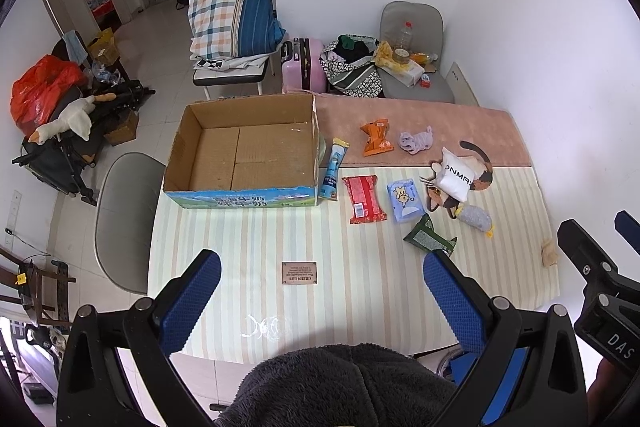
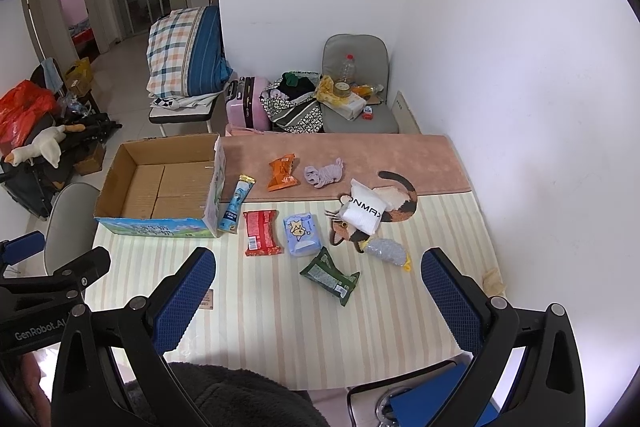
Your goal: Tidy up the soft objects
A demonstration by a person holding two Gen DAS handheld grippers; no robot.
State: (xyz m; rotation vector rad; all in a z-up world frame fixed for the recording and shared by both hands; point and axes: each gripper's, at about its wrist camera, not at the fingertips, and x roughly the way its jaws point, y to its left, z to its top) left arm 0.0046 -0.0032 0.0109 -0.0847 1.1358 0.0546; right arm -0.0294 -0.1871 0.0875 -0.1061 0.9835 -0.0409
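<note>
1. Soft packets and toys lie scattered across the striped bench (image 2: 280, 327), none yet in the open cardboard box (image 2: 160, 187) that stands at the bench's far left, at about 10 o'clock from the right gripper.

2. Green packet (image 2: 330, 277) is the nearest item to the right gripper (image 2: 318, 297): it sits almost dead ahead at 12 o'clock, between the lines of the two fingers, its long axis running slantwise from upper left to lower right.

3. Right gripper's blue fingers (image 2: 184, 301) are spread wide and hold nothing; they hang above the bench's near edge, apart from every item.

4. Left gripper (image 1: 322, 301) is likewise spread wide and empty, its fingers (image 1: 192, 301) framing bare bench; the green packet (image 1: 428, 237) lies off at about 1 o'clock, just past its right finger.

5. Behind the green packet, in a loose row, lie a red packet (image 2: 260, 233) and a blue tissue pack (image 2: 302, 233), long axes pointing away from the camera; a slim blue tube sachet (image 2: 234, 205) leans beside the box wall.

6. Farther off, at 12 to 1 o'clock, sit an orange snack bag (image 2: 283, 171), a lilac cloth bundle (image 2: 324, 173), a white pillow-pack (image 2: 364, 213) on a calico cat shape (image 2: 394, 201), and a grey plush toy (image 2: 386, 251).

7. By position, the right gripper looks the better placed for the green packet, though a wrist turn to cross its slanted axis would probably be needed; the box then lies well to the left.
</note>
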